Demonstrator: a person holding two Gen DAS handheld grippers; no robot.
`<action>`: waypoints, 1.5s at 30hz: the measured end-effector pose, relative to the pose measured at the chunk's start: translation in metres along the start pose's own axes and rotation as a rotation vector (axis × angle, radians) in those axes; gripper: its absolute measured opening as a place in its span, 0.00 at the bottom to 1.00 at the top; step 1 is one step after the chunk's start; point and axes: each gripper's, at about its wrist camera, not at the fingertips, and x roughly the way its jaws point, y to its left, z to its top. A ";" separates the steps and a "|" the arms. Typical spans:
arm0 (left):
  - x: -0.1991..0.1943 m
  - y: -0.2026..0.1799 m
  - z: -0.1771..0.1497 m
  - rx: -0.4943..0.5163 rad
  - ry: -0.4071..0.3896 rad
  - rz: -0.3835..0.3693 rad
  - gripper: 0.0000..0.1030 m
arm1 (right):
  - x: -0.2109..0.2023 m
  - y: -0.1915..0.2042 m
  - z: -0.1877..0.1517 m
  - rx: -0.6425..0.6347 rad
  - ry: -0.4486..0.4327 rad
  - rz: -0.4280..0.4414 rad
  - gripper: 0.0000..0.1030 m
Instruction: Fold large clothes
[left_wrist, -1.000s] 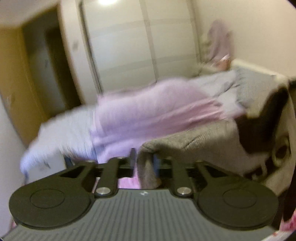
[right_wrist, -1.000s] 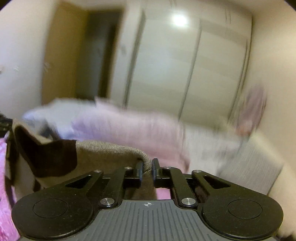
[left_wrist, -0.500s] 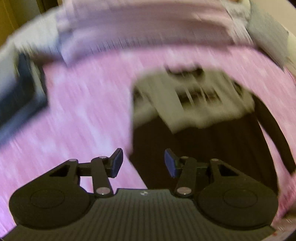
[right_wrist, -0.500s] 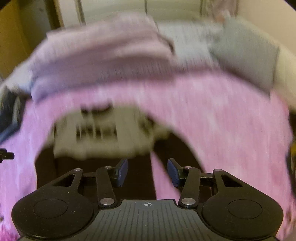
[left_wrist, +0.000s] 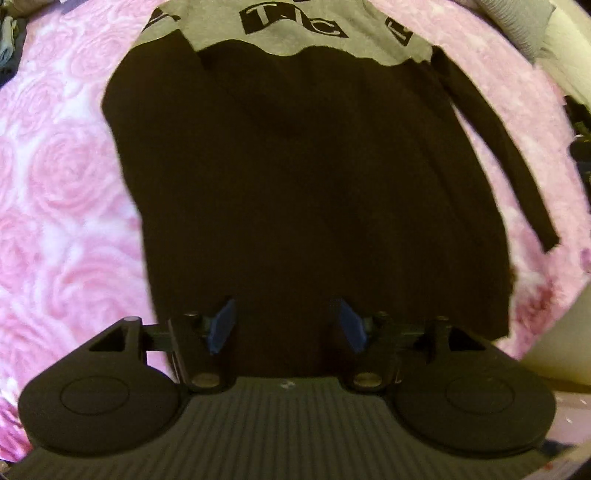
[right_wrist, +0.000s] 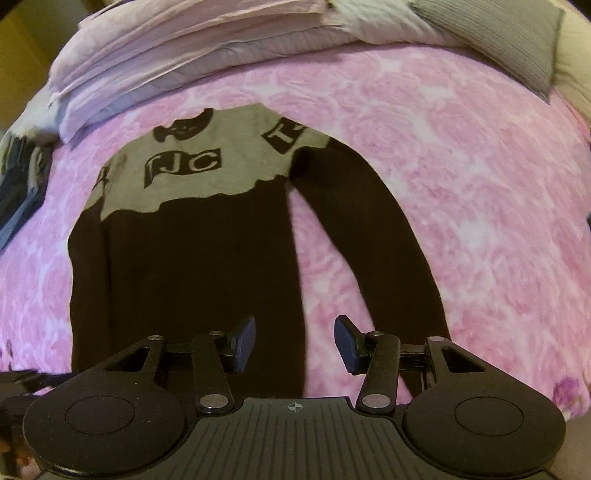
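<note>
A large sweater (left_wrist: 303, 177) with a black body and a grey lettered top lies spread flat on a pink rose-patterned bedspread (left_wrist: 62, 192), its hem toward me. My left gripper (left_wrist: 286, 325) hovers over the sweater's lower hem, its jaws opening with nothing between them. In the right wrist view the sweater (right_wrist: 192, 258) shows its right sleeve (right_wrist: 369, 240) stretched out beside the body. Over the strip of bedspread (right_wrist: 480, 221) between body and sleeve, near the hem, my right gripper (right_wrist: 295, 343) stands open and holds nothing.
Folded pale pink and white bedding (right_wrist: 177, 48) and a grey pillow (right_wrist: 498, 48) lie at the far end of the bed. Dark folded clothes (right_wrist: 18, 188) sit at the far left edge. The bed's right edge (left_wrist: 554, 350) drops off near the left gripper.
Both grippers held the sweater's edge up in the air a second ago. They have dropped toward the bed, tilted downward and let go; the sweater now lies flat.
</note>
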 end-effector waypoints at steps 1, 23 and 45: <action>0.008 -0.006 0.000 0.002 -0.012 0.027 0.57 | 0.001 0.000 -0.001 -0.020 0.002 0.000 0.43; -0.210 0.303 0.032 -0.655 -0.359 0.693 0.22 | -0.021 -0.029 0.009 0.036 -0.063 -0.023 0.43; -0.081 0.080 0.086 -0.359 -0.078 0.135 0.33 | 0.056 -0.207 -0.138 1.109 -0.137 0.104 0.43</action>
